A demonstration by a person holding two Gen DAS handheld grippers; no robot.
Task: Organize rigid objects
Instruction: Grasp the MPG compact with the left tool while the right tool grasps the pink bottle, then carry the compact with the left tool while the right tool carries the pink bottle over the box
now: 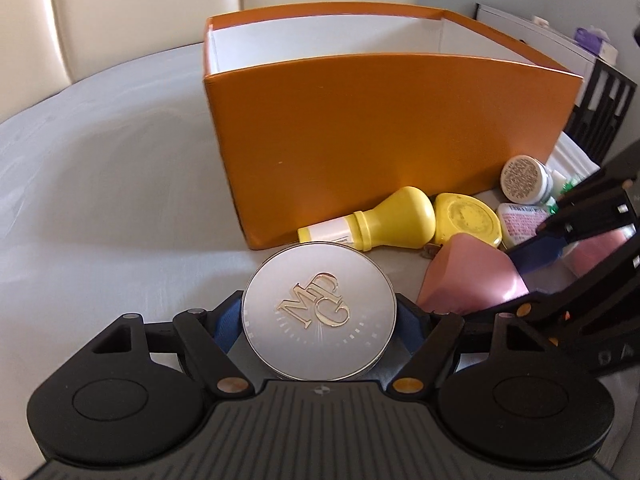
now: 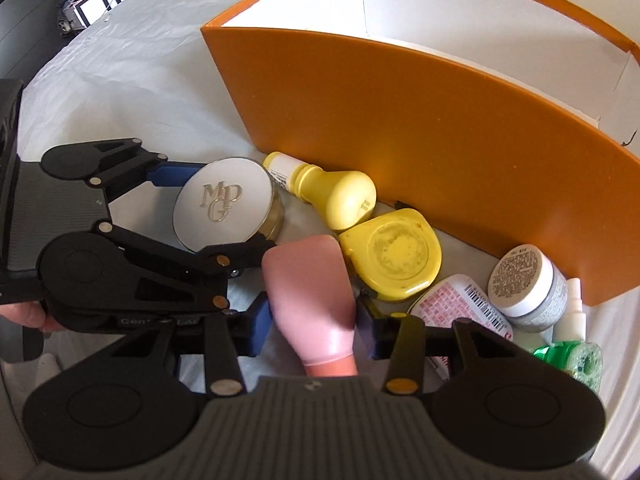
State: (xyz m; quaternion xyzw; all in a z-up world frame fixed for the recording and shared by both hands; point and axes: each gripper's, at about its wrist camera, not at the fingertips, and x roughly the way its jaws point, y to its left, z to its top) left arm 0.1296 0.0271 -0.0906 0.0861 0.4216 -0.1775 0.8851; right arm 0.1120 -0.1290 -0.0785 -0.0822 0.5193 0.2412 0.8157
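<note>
A: What's the biggest thing ahead of the tools?
B: The orange box (image 1: 384, 132), open-topped with white inside, straight beyond both sets of fingers on the grey tabletop (image 1: 100, 184).
A: And the left gripper (image 1: 319, 312)?
B: Its blue pads sit at either edge of the round silver compact (image 1: 319, 312), spread wide and touching its rim; the disc is tilted up between them.
A: The right gripper (image 2: 310, 320)?
B: Narrower, pinching the pink tube (image 2: 310, 280) near its cap end.
A: Smaller things?
B: Past the right fingers, against the box wall: a yellow bottle (image 2: 332, 192) on its side, a yellow case (image 2: 392, 254), a white jar (image 2: 524, 284), and a green piece (image 2: 568, 360) far right
</note>
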